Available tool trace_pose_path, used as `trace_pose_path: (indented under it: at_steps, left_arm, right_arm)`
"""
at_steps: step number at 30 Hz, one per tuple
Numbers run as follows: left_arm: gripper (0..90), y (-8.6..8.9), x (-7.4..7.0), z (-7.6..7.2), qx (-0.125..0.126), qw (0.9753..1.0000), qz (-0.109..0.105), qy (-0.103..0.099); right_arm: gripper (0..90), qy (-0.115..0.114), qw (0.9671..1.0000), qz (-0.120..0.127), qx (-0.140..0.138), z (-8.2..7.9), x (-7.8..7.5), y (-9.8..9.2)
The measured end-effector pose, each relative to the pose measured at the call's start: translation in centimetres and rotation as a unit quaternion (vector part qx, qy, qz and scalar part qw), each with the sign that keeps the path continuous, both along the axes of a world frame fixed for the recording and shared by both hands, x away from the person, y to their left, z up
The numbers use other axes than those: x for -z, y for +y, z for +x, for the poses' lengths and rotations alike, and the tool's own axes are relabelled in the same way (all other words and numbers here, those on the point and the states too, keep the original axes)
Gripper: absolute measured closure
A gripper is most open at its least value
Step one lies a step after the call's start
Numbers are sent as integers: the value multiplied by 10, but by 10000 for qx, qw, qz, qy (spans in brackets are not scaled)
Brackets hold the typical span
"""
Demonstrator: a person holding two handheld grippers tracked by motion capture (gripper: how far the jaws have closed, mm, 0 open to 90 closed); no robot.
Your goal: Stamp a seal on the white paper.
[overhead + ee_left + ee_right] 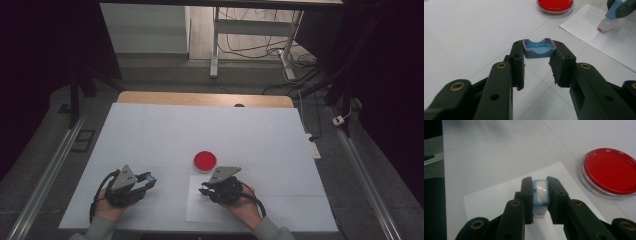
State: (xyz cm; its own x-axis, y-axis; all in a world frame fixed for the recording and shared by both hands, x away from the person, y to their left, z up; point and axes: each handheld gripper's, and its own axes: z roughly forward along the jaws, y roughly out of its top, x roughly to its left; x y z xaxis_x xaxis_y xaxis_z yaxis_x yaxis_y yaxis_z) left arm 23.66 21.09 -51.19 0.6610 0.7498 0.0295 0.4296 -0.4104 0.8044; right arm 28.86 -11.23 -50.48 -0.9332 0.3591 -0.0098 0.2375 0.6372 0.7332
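Two light, rigid plastic parts are clamped — stamp (540,195) by right gripper (539,197), cap (539,48) by left gripper (537,53) — best gripped on flat sides.

The high camera is looking forward and down over the whole bench (150,130). Each gripper camera is riding close above the bench surface, looking along its own jaws. All three are sharing the red dish (205,161) and the paper sheet (197,212).
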Motion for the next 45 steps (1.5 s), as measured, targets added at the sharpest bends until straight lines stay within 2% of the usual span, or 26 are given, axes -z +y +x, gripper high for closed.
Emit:
trace_pose_path:
  at_steps: [3,14,17,28,39,45]
  left_arm:
    - [652,0,0,0,0,10000,-4,3]
    - [652,0,0,0,-1,10000,-9,0]
    - [653,0,0,0,1,10000,-7,2]
    - [652,0,0,0,17,10000,-4,-2]
    - [652,-1,0,0,18,10000,-4,-4]
    - [652,-1,0,0,31,10000,0,2]
  right_arm:
    - [754,79,9999,120,-15,1,-1,-1]
    - [753,-76,9991,422,64,0,-17,-8]
    - [753,-51,9985,543,93,1,-20,-11]
    - [753,-109,9973,699,177,2,-27,-17]
    - [753,-149,9951,942,267,3,-37,-24]
    - [753,-192,9920,1183,403,4,-46,-31]
